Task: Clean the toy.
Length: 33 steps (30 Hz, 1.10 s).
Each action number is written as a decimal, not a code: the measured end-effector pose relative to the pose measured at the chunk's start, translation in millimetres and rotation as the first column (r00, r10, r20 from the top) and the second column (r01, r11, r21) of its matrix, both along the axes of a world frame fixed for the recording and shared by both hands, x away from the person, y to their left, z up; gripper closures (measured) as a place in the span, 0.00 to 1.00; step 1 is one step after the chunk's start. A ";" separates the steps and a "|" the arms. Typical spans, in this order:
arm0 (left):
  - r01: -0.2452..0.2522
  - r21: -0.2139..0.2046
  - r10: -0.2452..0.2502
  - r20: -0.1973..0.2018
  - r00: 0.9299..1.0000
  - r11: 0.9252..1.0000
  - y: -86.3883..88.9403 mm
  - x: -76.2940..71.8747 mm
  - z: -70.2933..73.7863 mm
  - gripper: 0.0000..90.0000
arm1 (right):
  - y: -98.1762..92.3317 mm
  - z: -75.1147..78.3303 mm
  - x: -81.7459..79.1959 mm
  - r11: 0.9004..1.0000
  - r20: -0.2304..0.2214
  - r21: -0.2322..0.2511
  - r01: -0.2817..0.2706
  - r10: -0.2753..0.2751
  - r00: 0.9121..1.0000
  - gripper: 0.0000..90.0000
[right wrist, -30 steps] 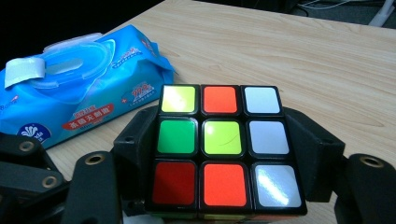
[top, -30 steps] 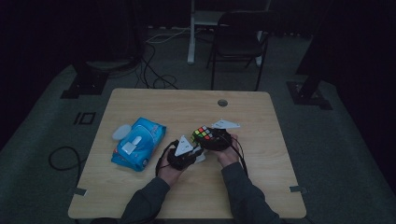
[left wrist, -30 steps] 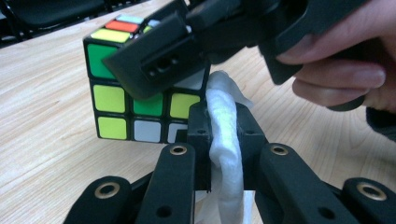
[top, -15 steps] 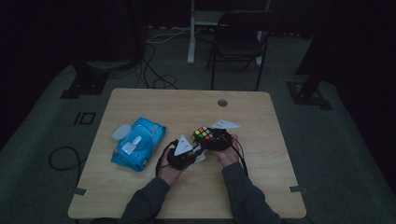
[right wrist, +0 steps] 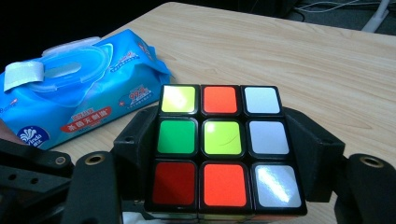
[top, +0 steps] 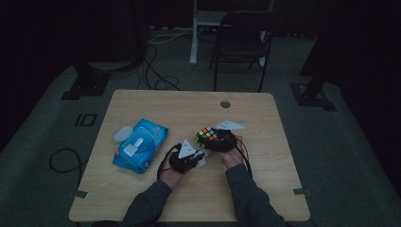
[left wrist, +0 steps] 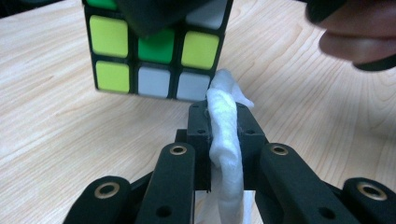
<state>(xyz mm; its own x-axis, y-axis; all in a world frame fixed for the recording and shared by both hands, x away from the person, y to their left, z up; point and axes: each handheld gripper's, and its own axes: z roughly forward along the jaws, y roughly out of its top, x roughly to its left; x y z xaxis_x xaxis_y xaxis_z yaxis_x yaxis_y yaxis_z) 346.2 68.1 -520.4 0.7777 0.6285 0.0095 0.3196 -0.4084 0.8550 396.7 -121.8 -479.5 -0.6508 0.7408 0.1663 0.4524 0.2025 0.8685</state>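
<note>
Left gripper [left wrist: 223, 109]: jaws together, clamped on a folded white wet wipe [left wrist: 224, 140] that stands up between the pads at frame centre of the left gripper view, its top end just below the lower right corner of the puzzle cube [left wrist: 156, 51]. Right gripper [right wrist: 224, 154]: jaws pressed on the left and right sides of the cube [right wrist: 223, 149], which sits low and central in the right gripper view with one face turned to the camera. In the high view the cube [top: 207, 135] is right of centre, held up in front of the right hand [top: 232, 155], with the left gripper [top: 198, 155] just beside and below it, close to the table [top: 156, 101]. Judged step: wiping a cube face. To do it well, keep the right grip steady and square so the cube cannot twist, bring the wipe's protruding end flat onto the stickers, stroke across one row at a time, press lightly so a layer does not turn, then re-present the next face. Risk: the wipe is narrow and limp and may fold away. Writing: the blue wipes pack [right wrist: 70, 98], upper left of the right gripper view, carries a red banner with white Chinese characters I cannot read, "99.9" in red, and a round logo that appears to read "Vinda". Its flap label is peeled open.
</note>
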 end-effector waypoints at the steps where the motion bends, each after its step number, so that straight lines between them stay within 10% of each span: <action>1: -0.002 0.006 0.002 -0.002 1.000 1.000 1.0 0.3 -0.6 0.91 | -0.2 0.4 -0.2 1.000 0.001 -0.002 0.002 -0.002 1.000 0.38; 33: -0.132 0.015 0.132 0.007 0.991 0.991 42.9 13.4 2.0 0.91 | -10.9 -19.0 -4.1 0.994 -0.025 -0.111 0.004 -0.007 1.000 0.38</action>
